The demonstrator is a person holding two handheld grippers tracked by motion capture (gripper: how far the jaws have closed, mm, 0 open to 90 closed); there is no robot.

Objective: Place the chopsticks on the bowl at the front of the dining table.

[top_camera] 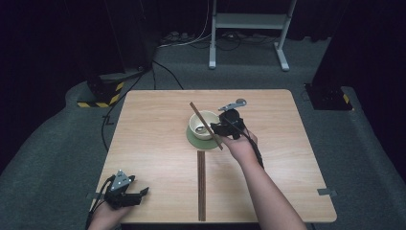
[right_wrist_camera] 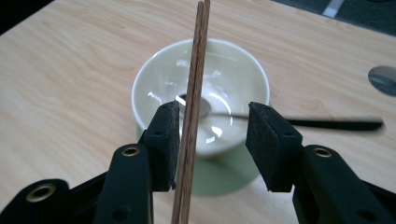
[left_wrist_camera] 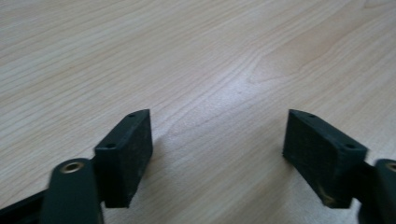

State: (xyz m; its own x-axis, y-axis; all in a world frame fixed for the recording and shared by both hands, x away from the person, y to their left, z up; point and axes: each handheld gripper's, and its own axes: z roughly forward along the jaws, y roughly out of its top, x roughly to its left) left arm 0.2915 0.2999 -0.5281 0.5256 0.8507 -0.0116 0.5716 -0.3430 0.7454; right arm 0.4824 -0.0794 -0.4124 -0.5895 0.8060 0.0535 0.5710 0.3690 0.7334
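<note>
A pale bowl (top_camera: 198,120) (right_wrist_camera: 233,70) stands on a green saucer (top_camera: 194,139) (right_wrist_camera: 224,175) at the table's middle. A pair of brown chopsticks (top_camera: 195,110) (right_wrist_camera: 196,70) slants across the bowl. My right gripper (top_camera: 214,129) (right_wrist_camera: 215,116) is just in front of the bowl and open. The chopsticks stand between its jaws, against the left pad and well apart from the right one. A spoon with a black handle (right_wrist_camera: 336,124) lies with its head in the bowl. My left gripper (top_camera: 142,193) (left_wrist_camera: 219,121) sits open at the table's near left edge, over bare wood.
A long dark brown strip (top_camera: 201,184) lies on the table (top_camera: 153,143) from below the saucer to the near edge. A small grey metal piece (right_wrist_camera: 383,79) lies beyond the spoon. A white stand (top_camera: 249,28) and cables are on the floor behind.
</note>
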